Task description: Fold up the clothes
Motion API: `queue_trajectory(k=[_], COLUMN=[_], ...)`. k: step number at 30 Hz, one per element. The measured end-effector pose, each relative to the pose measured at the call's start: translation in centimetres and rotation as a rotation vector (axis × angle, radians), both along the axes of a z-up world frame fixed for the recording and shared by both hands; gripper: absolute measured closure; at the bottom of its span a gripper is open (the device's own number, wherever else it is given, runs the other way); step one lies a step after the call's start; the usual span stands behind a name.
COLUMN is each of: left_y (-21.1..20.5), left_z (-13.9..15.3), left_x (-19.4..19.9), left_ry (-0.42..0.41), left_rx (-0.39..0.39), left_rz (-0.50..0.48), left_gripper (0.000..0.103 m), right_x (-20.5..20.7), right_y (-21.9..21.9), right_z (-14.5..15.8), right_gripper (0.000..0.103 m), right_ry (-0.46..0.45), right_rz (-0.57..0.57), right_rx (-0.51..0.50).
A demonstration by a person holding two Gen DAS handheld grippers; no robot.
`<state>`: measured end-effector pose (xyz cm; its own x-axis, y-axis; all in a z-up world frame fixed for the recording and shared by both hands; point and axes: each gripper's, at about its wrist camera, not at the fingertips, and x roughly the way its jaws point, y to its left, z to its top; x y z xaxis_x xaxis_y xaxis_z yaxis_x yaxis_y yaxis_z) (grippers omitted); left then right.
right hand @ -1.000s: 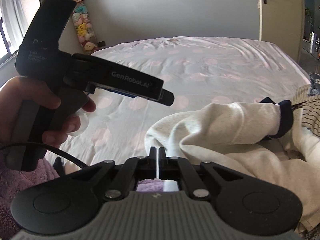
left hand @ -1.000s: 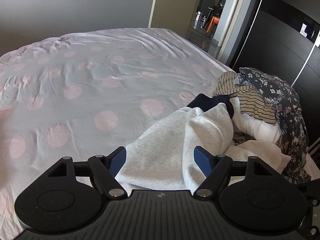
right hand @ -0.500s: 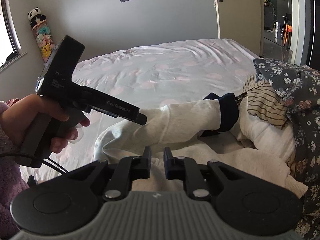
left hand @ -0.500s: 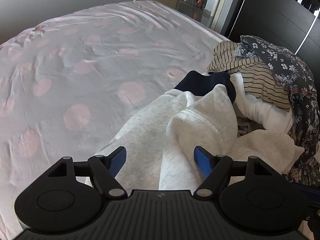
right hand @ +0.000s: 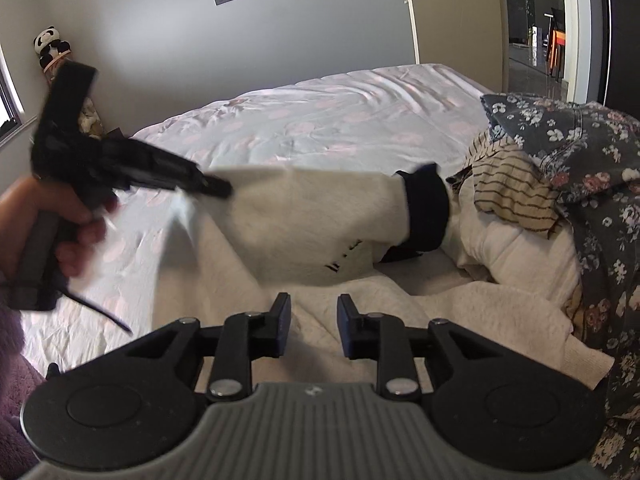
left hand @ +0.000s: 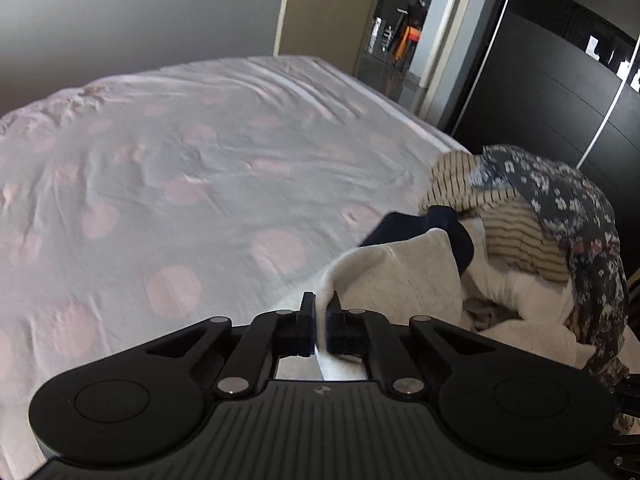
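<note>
A cream sweatshirt (right hand: 320, 232) with a navy cuff (right hand: 428, 208) lies crumpled at the bed's right side. In the left wrist view my left gripper (left hand: 321, 312) is shut on an edge of the sweatshirt (left hand: 400, 276), with a strip of cloth showing between the pads. The right wrist view shows that same left gripper (right hand: 218, 188), blurred, in a person's hand (right hand: 44, 216), lifting the cloth. My right gripper (right hand: 313, 312) hovers over the sweatshirt's body with its jaws opening and nothing pinched between them.
A pile of clothes sits to the right: a striped top (right hand: 516, 188), a dark floral garment (right hand: 580, 148), a white piece (left hand: 516, 292). The pink-dotted sheet (left hand: 180, 184) stretches left and far. A dark wardrobe (left hand: 560, 92) and a doorway (left hand: 396, 40) stand beyond the bed.
The left gripper's jaws went from wide open to shut on the sweatshirt's edge and it shifted sideways. The right gripper let go of the thin cloth it pinched and its jaws parted.
</note>
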<state>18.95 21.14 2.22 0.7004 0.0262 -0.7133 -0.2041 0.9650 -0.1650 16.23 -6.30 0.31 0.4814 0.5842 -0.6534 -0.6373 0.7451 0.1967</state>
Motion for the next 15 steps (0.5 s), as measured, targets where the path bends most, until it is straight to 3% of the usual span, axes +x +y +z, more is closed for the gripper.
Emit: queue_trajectory(k=[7, 12, 15], left_y=[4.5, 9.2, 13.0], left_z=[6.6, 9.8, 11.9], left_x=[-4.0, -7.7, -11.2], left_ry=[-0.172, -0.218, -0.234], left_rx=[0.044, 0.110, 0.283], left_rz=[0.137, 0.270, 0.457], left_gripper=[0.101, 0.103, 0.103], right_x=[-0.2, -0.3, -0.1], right_y=[0.5, 1.6, 2.5], right_z=[1.5, 3.2, 3.7], right_gripper=[0.069, 0.066, 0.063], right_ry=[-0.045, -0.096, -0.112], right_rz=[0.017, 0.059, 0.083], right_rx=[0.008, 0.003, 0.002])
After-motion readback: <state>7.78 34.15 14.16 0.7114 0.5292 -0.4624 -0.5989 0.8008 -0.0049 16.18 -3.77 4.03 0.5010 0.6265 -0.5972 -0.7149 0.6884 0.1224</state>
